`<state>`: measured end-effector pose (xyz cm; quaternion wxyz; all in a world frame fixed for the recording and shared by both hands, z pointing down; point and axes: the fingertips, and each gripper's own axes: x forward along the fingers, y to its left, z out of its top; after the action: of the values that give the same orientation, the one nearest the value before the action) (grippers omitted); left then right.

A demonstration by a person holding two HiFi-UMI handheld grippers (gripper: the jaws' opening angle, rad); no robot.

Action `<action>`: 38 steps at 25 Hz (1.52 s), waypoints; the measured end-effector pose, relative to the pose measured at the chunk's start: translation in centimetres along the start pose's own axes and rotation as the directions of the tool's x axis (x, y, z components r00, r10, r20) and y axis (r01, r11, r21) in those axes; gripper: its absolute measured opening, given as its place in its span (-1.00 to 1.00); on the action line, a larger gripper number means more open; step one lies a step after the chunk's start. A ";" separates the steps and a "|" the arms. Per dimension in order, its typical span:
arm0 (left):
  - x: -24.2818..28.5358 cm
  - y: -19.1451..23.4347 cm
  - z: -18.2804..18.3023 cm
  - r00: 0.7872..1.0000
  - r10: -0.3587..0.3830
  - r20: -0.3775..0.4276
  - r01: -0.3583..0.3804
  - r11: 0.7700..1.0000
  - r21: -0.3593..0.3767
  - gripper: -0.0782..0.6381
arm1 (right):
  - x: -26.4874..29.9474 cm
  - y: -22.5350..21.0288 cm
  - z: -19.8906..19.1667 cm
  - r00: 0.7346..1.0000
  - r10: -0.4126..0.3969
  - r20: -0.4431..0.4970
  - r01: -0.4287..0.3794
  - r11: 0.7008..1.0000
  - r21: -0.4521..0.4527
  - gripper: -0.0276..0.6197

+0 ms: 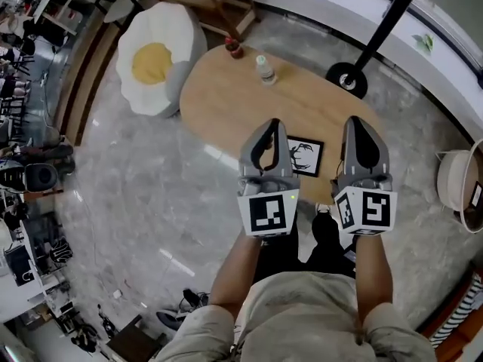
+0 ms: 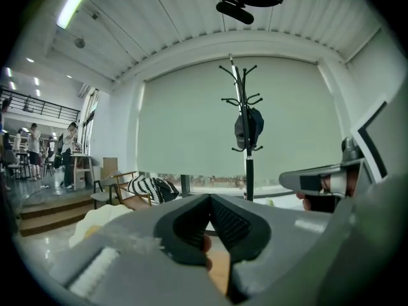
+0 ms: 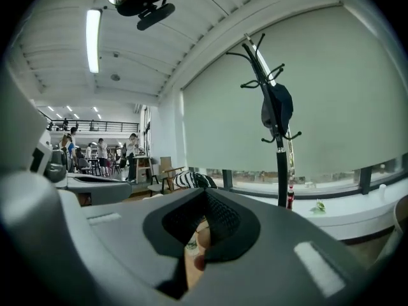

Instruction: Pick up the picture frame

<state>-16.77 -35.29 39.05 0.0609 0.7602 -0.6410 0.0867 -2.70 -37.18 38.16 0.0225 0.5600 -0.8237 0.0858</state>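
A black picture frame (image 1: 306,157) with a white mat and a dark antler drawing lies flat on the oval wooden table (image 1: 226,96), near its front edge. My left gripper (image 1: 275,124) hovers just left of the frame with its jaws shut and nothing between them. My right gripper (image 1: 353,121) hovers just right of the frame, also shut and empty. Both point nearly level toward the far wall. In the left gripper view the left gripper (image 2: 210,199) shows closed pads; in the right gripper view the right gripper (image 3: 205,193) shows the same.
A small red-capped bottle (image 1: 234,47) and a clear bottle (image 1: 265,69) stand on the table's far side. An egg-shaped cushion seat (image 1: 156,60) sits at the left end. A coat stand (image 1: 377,36) rises behind the table. A round basket (image 1: 458,179) stands at right.
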 end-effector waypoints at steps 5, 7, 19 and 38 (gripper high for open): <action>1.8 1.1 -6.9 0.994 -0.014 -0.110 0.014 1.000 -0.002 -0.77 | 1.9 -0.4 -6.5 0.994 -0.021 -0.103 0.025 0.999 0.037 -0.91; 2.6 1.6 -9.5 0.989 -0.019 -0.143 0.020 1.000 0.008 -0.77 | 2.7 -0.3 -9.2 0.990 -0.013 -0.138 0.022 0.998 0.064 -0.91; 3.0 1.9 -25.7 0.920 -0.061 -0.388 0.070 0.998 0.009 -0.63 | 2.8 0.2 -26.2 0.916 -0.032 -0.399 0.073 0.993 0.088 -0.82; 3.2 0.6 -45.1 0.729 -0.164 -0.664 0.126 0.986 -0.105 -0.24 | 0.0 -0.8 -46.5 0.679 -0.016 -0.734 0.163 0.978 0.130 -0.27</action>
<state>-19.24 -29.26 83.83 0.3137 0.7238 -0.5169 0.3324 -4.67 -29.77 84.04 0.3004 0.5189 -0.7063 0.3763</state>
